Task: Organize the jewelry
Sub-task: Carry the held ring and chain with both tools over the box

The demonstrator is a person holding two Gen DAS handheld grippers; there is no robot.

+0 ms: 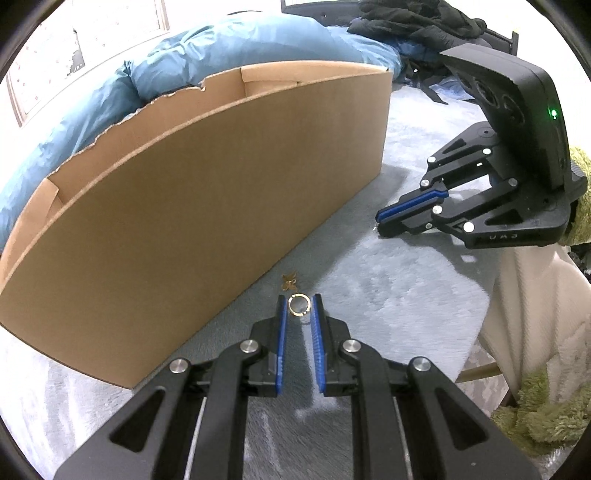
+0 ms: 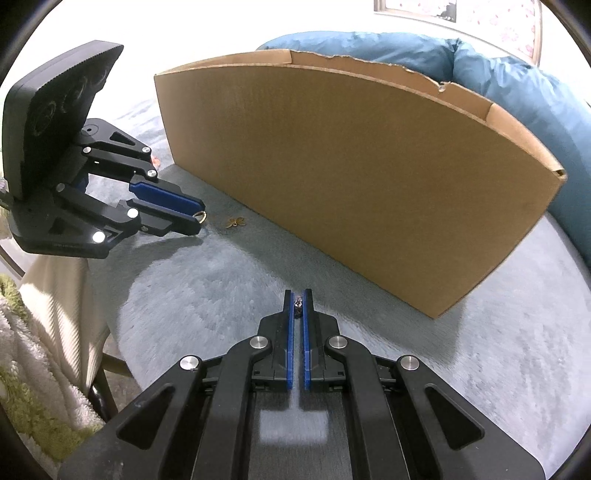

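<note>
My left gripper (image 1: 299, 305) is shut on a gold ring (image 1: 298, 305), held between its blue pads just above the grey fuzzy surface; the ring also shows at its tips in the right wrist view (image 2: 200, 216). A small gold butterfly-shaped piece (image 1: 289, 281) lies on the surface just ahead of it, near the cardboard box (image 1: 207, 206); it also shows in the right wrist view (image 2: 235, 221). My right gripper (image 2: 298, 302) is shut on a small dark sparkly piece of jewelry (image 2: 298, 303). It shows from the side in the left wrist view (image 1: 380, 218).
The long open cardboard box (image 2: 369, 177) stands on the grey fuzzy cover (image 2: 207, 288). A blue duvet (image 1: 110, 92) lies behind the box. Dark clothes (image 1: 417, 22) lie far back. A cream and green towel (image 1: 535, 350) hangs at the edge.
</note>
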